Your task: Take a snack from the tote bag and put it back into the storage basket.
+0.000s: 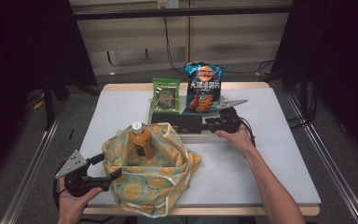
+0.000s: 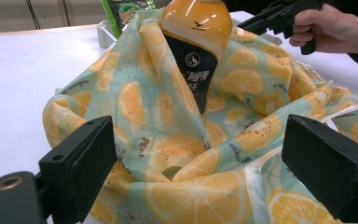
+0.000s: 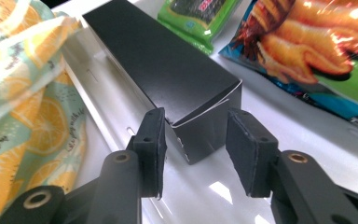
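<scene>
An orange-patterned cloth bag (image 1: 154, 179) stands open at the table's front left. An orange drink bottle (image 1: 140, 135) stands upright inside it, and the left gripper view shows the bottle (image 2: 198, 42) above the fabric (image 2: 168, 140). My left gripper (image 1: 108, 165) is open at the bag's left rim, and its wide jaws (image 2: 200, 133) grip nothing. A long black box (image 1: 177, 122) lies on a pale tray (image 3: 116, 107). My right gripper (image 1: 208, 123) is at the box's right end. Its jaws (image 3: 196, 116) stand open either side of the box's (image 3: 168, 65) end, with a gap at the left pad (image 3: 151, 149).
A green snack pack (image 1: 166, 95) and a blue chips bag (image 1: 204, 88) stand upright behind the box. The white table (image 1: 270, 154) has bare room to the right and at the far left. Dark stands and cables flank the table.
</scene>
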The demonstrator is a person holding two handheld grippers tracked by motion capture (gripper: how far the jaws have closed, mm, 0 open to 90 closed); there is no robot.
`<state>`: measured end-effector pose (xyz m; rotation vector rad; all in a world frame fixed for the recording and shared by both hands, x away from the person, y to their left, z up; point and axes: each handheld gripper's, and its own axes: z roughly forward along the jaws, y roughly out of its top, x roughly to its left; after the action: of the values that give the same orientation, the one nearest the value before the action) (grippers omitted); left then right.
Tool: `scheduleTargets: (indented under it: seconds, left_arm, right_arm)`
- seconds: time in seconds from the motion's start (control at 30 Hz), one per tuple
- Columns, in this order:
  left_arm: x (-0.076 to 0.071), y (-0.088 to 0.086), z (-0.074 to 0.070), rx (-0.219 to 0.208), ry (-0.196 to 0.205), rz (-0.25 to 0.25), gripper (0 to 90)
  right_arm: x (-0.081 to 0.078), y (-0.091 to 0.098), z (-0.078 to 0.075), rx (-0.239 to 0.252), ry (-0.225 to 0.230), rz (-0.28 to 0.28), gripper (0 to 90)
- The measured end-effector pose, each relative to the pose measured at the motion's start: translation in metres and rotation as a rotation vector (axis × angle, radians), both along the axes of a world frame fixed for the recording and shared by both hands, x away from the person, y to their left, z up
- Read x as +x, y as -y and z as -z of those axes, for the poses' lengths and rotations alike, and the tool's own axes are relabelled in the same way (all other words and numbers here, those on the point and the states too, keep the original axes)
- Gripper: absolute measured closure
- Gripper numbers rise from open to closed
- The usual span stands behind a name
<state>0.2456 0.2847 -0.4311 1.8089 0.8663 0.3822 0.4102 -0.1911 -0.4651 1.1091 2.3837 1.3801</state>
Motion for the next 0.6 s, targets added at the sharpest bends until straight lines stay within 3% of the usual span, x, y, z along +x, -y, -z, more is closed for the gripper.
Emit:
scheduleTargets:
  seconds: [0.33, 0.6]
  left_arm:
    - [0.001, -0.002, 0.000, -0.001, 0.001, -0.001, 9.7]
    - [0.001, -0.003, 0.001, -0.006, -0.001, -0.002, 9.7]
  right_arm:
    - [0.005, -0.008, 0.002, -0.017, 0.009, -0.032, 74.4]
    - [0.008, -0.014, 0.001, -0.042, 0.012, -0.040, 76.2]
